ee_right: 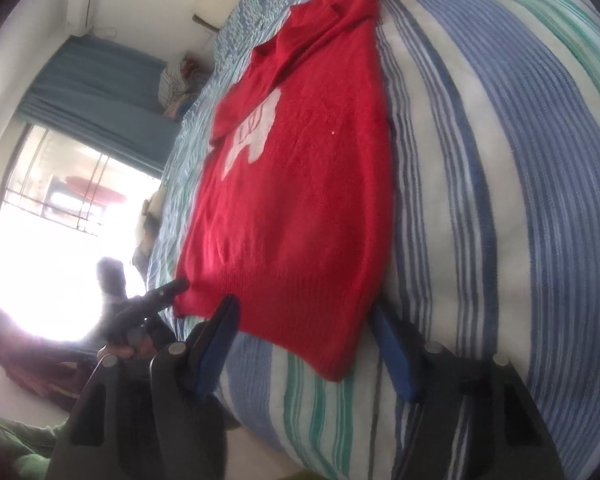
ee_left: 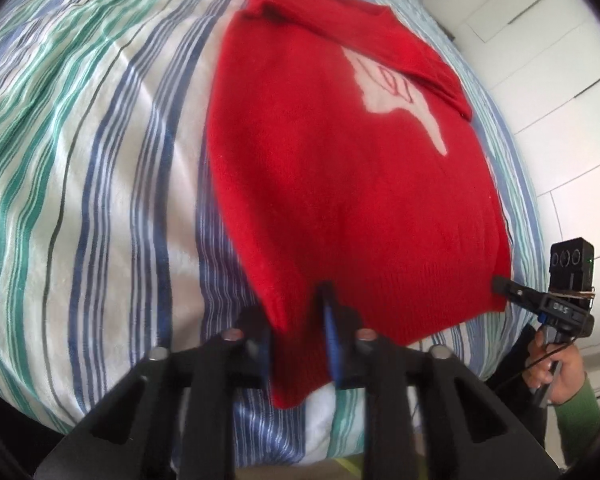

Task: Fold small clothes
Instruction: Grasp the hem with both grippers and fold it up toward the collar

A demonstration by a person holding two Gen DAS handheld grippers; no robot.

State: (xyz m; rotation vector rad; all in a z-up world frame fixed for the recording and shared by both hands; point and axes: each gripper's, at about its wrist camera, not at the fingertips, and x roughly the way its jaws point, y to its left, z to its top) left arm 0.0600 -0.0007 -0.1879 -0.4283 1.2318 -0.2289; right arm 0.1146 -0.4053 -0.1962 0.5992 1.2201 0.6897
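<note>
Pinching near hem corner of red sweater (ee_left: 340, 184), left gripper (ee_left: 327, 300) has jaws clamped tight on knit, tilted steeply down. Right gripper (ee_right: 304, 320) angled down at other hem corner, jaws apart w/ corner between blue pads (ee_right: 396, 356); pads not seen pressing cloth. Hand (ee_left: 556, 368) in green sleeve (ee_left: 580, 412) holds its handle. Sweater flat on striped bedding (ee_left: 100, 160), long axis running away from grippers, collar at far end, white motif (ee_left: 396, 88) up. Window (ee_right: 60, 208) & blue curtain (ee_right: 100, 80) beyond bed; white cabinets (ee_left: 560, 60) opposite side.
</note>
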